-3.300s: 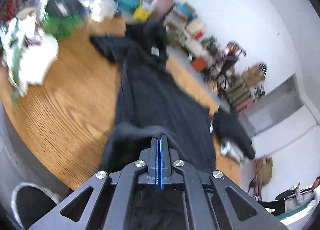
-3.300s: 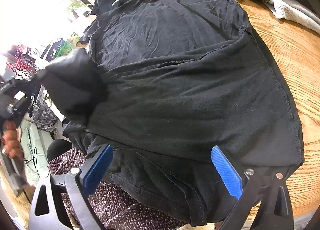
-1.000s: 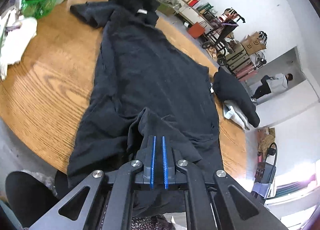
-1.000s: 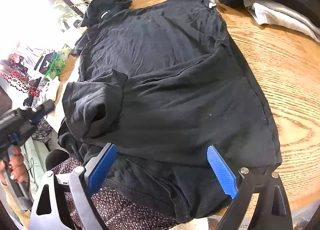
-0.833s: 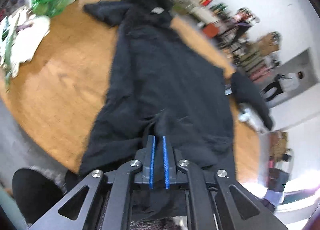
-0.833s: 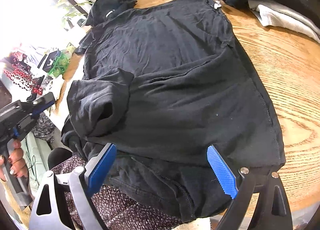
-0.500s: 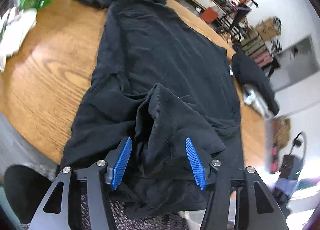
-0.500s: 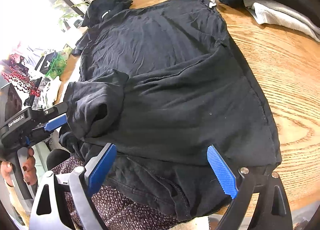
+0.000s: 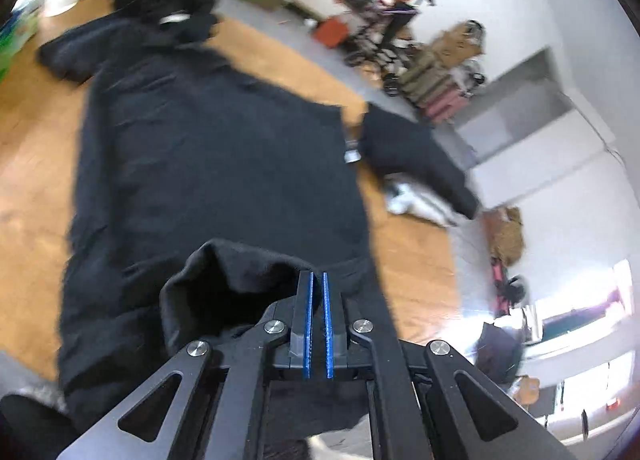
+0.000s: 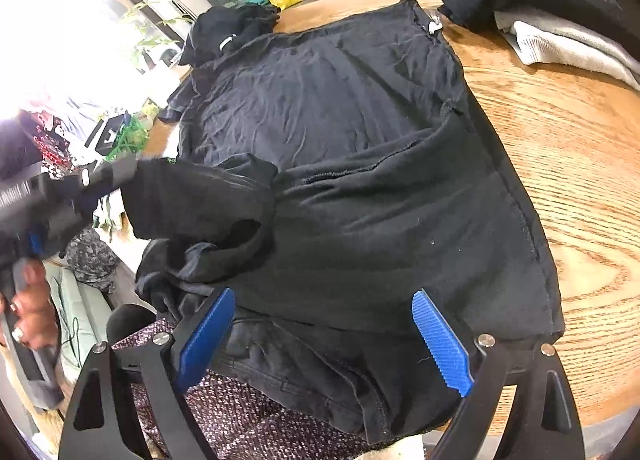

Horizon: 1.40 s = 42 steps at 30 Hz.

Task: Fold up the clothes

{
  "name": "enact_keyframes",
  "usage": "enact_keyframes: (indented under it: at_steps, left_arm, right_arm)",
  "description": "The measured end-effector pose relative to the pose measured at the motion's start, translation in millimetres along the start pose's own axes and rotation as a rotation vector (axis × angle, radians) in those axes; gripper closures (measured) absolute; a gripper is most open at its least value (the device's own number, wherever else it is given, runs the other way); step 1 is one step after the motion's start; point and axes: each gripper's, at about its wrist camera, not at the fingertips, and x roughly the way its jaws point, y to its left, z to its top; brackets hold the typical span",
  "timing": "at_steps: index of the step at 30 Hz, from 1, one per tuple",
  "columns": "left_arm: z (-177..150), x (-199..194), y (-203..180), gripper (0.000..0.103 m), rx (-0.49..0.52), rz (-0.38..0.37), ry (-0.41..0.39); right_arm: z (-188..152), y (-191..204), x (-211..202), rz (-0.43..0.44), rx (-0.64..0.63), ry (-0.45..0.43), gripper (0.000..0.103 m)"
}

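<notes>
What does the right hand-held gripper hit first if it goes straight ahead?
Likely the black garment spread on the table: the open right hand-held gripper points over its near hem. Height above the cloth is unclear.

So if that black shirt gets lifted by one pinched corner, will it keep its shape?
Probably not. The black shirt looks thin and wrinkled, so it should sag. The sleeve pinched by the left gripper already droops in folds. It likely drags rather than slides across the wooden table.
</notes>
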Motion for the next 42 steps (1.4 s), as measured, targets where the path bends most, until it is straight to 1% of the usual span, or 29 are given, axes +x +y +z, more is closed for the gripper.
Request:
enact_keyframes:
  at_steps: [1,2,3,4,5,8,9,10,11,15,17,18,19,20,22,23,24,25,27,30,34,35,36,37,38,39,40,42]
  left_arm:
    - [4,3,-9,0.096,0.014,-0.028,0.005]
    - [8,6,-19,0.087,0.027,-0.057,0.009]
    - [12,9,-28,0.06,0.041,-0.085,0.014]
    - [16,12,-37,0.042,0.055,-0.114,0.018]
    - [16,12,-44,0.021,0.07,-0.143,0.02]
    - [11,8,-57,0.021,0.122,-0.23,0.023]
    - [9,3,-55,0.021,0.138,-0.203,0.004]
    - [6,-4,-50,0.021,0.153,-0.146,-0.026]
    - [2,-12,-42,0.021,0.178,-0.064,-0.056]
    - [-18,-43,-2,0.022,0.298,0.322,-0.179]
    - [-34,-51,21,0.024,0.348,0.486,-0.186]
    - [-42,-55,33,0.025,0.372,0.565,-0.183]
    - [-50,-58,45,0.025,0.396,0.644,-0.18]
    - [-58,-60,54,0.027,0.415,0.696,-0.173]
    - [-71,-60,65,0.031,0.418,0.72,-0.163]
    - [-77,-60,69,0.035,0.416,0.727,-0.158]
    - [-83,-60,74,0.039,0.414,0.733,-0.154]
    - [-87,-59,77,0.04,0.416,0.735,-0.147]
    - [-91,-55,80,0.045,0.417,0.729,-0.135]
    - [-90,-53,84,0.046,0.4,0.71,-0.132]
    - [-89,-50,89,0.047,0.376,0.684,-0.129]
    - [-89,-49,90,0.054,0.37,0.678,-0.128]
    - [-89,-48,91,0.065,0.365,0.672,-0.127]
    - [-88,-47,93,0.07,0.359,0.665,-0.126]
    - [-88,-46,94,0.078,0.353,0.659,-0.125]
    - [-88,-46,95,0.086,0.347,0.653,-0.124]
    - [-87,-45,96,0.089,0.341,0.646,-0.123]
    - [-87,-43,99,0.095,0.33,0.633,-0.121]
  right_arm:
    - [0,-1,-1,-0.003,0.004,-0.003,0.01]
    - [0,-4,-2,-0.007,0.01,-0.005,0.01]
    - [0,-6,-3,-0.011,0.018,-0.008,0.01]
    - [0,-9,-4,-0.015,0.028,-0.01,0.01]
    - [0,-12,-5,-0.02,0.037,-0.012,0.01]
    - [0,-22,-8,-0.035,0.063,-0.018,0.01]
    - [1,-25,-9,-0.039,0.07,-0.022,0.01]
    - [1,-28,-11,-0.045,0.079,-0.026,0.01]
    - [1,-31,-13,-0.049,0.083,-0.03,0.01]
    - [7,-37,-19,-0.084,0.068,-0.038,0.01]
    - [11,-38,-19,-0.1,0.052,-0.035,0.011]
    - [14,-38,-19,-0.095,0.045,-0.034,0.012]
    - [17,-37,-19,-0.078,0.037,-0.035,0.015]
    - [19,-36,-18,-0.057,0.031,-0.036,0.017]
    - [23,-32,-12,-0.001,0.03,-0.032,0.025]
    - [25,-30,-7,0.017,0.033,-0.023,0.028]
    - [25,-27,-1,0.033,0.035,-0.012,0.034]
    - [26,-23,5,0.047,0.033,0.001,0.037]
    - [27,-14,17,0.072,0.023,0.029,0.038]
    - [26,1,31,0.107,-0.006,0.054,0.038]
    - [26,8,43,0.136,-0.005,0.075,0.038]
    - [28,8,46,0.141,-0.004,0.08,0.038]
    - [29,8,50,0.145,-0.004,0.086,0.039]
    - [30,9,55,0.14,-0.002,0.093,0.039]
    - [31,9,60,0.131,-0.004,0.1,0.04]
    - [32,10,61,0.127,-0.012,0.092,0.044]
    - [33,13,62,0.119,-0.025,0.085,0.055]
    - [35,14,65,0.091,-0.037,0.088,0.066]
